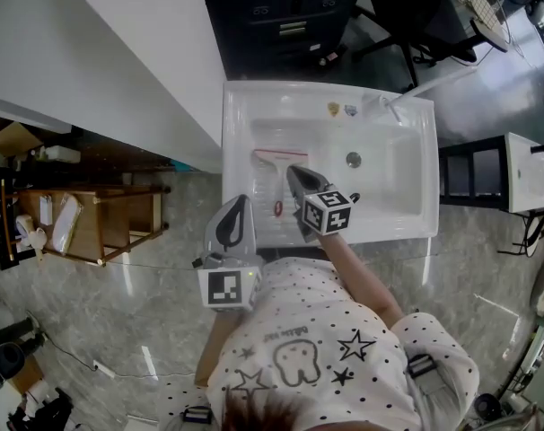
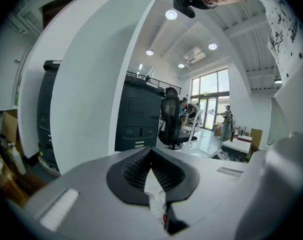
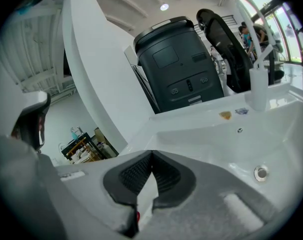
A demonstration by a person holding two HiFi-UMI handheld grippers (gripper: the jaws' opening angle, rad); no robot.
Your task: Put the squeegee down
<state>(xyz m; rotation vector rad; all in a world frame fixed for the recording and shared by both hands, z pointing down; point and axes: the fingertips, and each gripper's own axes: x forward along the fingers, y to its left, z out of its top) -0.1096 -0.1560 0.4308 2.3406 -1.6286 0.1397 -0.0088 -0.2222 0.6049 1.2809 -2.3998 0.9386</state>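
Note:
The squeegee (image 1: pixel 274 180) lies flat in the white sink (image 1: pixel 330 93), red blade at the far end, pale handle toward me. My right gripper (image 1: pixel 292 171) hovers over the basin just right of the handle, jaws shut with nothing between them; in the right gripper view the right gripper (image 3: pixel 150 156) has its pads meeting, and a strip of the squeegee (image 3: pixel 144 204) shows below. My left gripper (image 1: pixel 241 201) hangs above the sink's near left edge, also shut and empty. In the left gripper view a sliver of the squeegee (image 2: pixel 155 194) appears under the left gripper (image 2: pixel 151 151).
The sink has a drain (image 1: pixel 354 159) and a faucet (image 1: pixel 390 108) at the back right. A white wall (image 1: pixel 119 52) runs along the left. A wooden cart (image 1: pixel 92 227) stands at left, a black office chair (image 1: pixel 416 16) beyond the sink, a small table (image 1: pixel 523 173) at right.

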